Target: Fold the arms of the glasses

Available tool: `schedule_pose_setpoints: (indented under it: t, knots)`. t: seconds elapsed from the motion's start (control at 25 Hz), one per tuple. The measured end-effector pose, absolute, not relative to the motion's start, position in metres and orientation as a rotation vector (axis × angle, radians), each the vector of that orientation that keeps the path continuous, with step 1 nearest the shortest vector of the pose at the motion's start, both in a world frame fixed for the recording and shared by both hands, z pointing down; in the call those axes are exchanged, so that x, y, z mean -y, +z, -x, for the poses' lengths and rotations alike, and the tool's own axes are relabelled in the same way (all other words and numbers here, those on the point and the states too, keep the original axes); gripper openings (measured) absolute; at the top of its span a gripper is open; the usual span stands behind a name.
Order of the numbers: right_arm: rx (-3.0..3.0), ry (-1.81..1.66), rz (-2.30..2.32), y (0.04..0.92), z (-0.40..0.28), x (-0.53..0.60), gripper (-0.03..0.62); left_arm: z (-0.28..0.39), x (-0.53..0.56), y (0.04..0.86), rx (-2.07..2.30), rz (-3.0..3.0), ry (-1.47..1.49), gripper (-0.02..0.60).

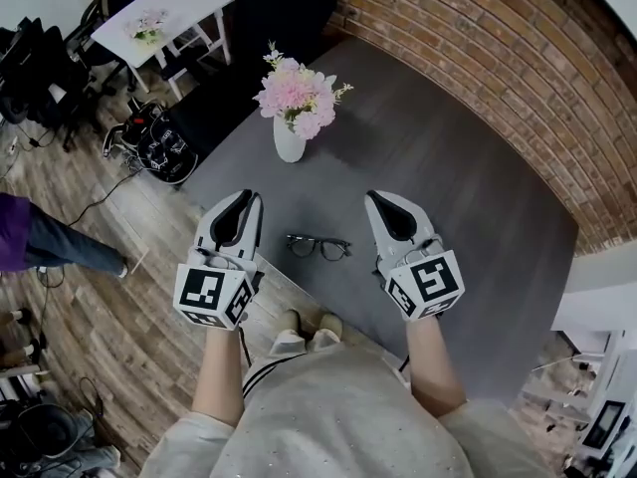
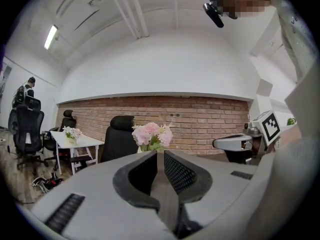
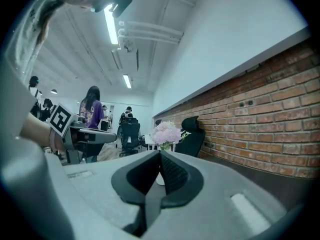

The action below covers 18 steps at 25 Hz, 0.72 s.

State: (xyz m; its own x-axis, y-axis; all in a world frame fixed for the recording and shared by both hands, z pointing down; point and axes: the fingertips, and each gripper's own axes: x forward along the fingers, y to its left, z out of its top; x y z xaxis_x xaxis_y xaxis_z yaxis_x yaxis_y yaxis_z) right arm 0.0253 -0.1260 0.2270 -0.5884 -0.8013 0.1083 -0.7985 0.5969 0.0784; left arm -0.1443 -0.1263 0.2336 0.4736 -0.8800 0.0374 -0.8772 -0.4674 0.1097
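Observation:
Black-framed glasses point(image 1: 318, 247) lie on the dark grey table point(image 1: 468, 197) near its front edge; I cannot tell how their arms stand. My left gripper point(image 1: 249, 199) hovers just left of them, shut and empty. The right gripper point(image 1: 379, 199) hovers just right of them, also shut with nothing in it. Neither touches the glasses. In the left gripper view the left gripper point(image 2: 160, 154) points level across the table, jaws together, with the right gripper point(image 2: 235, 143) off to one side. The right gripper view shows the right gripper point(image 3: 160, 156) with its pads met and no glasses in sight.
A white vase of pink flowers point(image 1: 291, 137) stands on the table beyond the glasses. A brick wall point(image 1: 478, 48) runs along the far side. A white desk point(image 1: 159, 13), black office chairs, cables on the wood floor and a person point(image 1: 40, 237) are to the left.

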Motion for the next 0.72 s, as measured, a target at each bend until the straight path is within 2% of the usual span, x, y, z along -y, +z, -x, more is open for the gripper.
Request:
schedule_pose_setpoints:
  t: [0.72]
  knots:
    - [2.679,0.0,-1.354,0.237,-0.03,0.103,0.002,0.151,0.101,0.247,1.582,-2.553,0.01,0.02]
